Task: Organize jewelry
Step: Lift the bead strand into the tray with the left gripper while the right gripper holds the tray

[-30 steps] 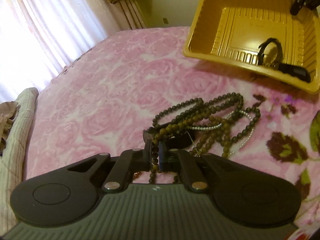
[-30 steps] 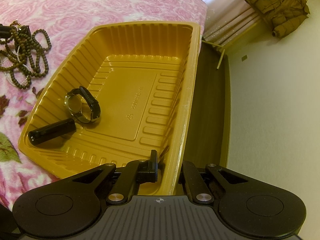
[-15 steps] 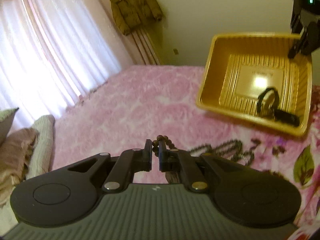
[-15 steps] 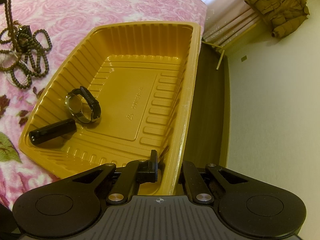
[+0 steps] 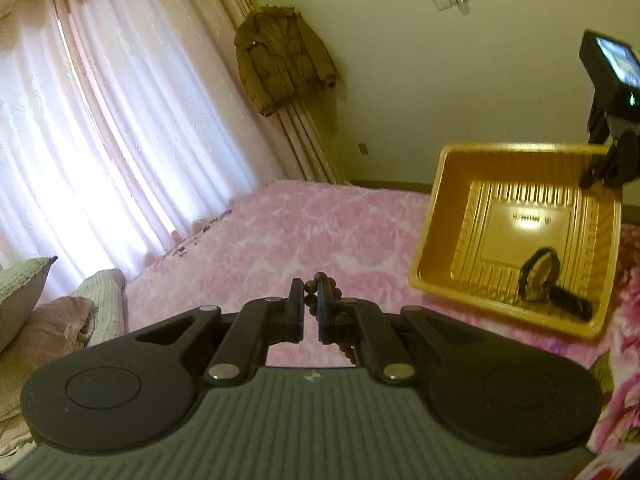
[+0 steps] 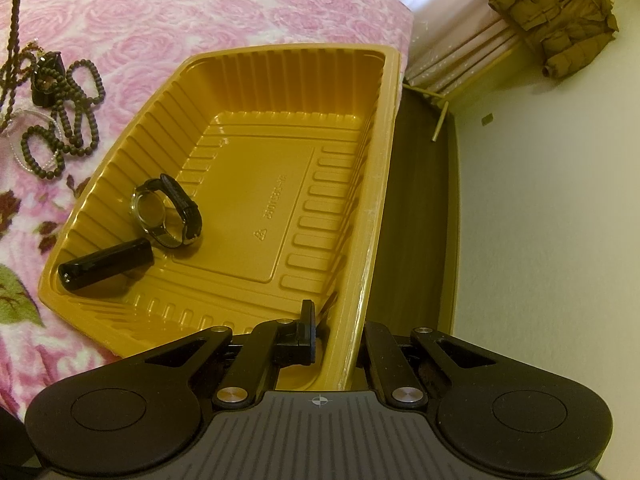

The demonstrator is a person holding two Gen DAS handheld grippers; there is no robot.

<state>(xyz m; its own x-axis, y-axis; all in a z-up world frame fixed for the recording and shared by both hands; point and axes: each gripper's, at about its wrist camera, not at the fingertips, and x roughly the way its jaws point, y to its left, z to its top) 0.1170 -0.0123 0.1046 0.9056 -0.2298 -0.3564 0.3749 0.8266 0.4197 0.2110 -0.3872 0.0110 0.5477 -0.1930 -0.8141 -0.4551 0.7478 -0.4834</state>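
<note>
Left wrist view: left gripper (image 5: 308, 307) pinched 1 bead necklace (image 5: 320, 281) above bed. Right gripper (image 6: 335, 330) clamped tray rim (image 6: 372, 216); tray held 1 watch (image 6: 166, 210), 1 black tube (image 6: 105, 265) nr its corner.

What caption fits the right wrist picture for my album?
Right gripper clamps the yellow tray wall; a watch lies inside.

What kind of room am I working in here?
Most likely a bedroom: the work surface is a bed with a pink rose-patterned blanket, pillows sit at one end, and sheer window curtains hang beside a brown jacket.
</note>
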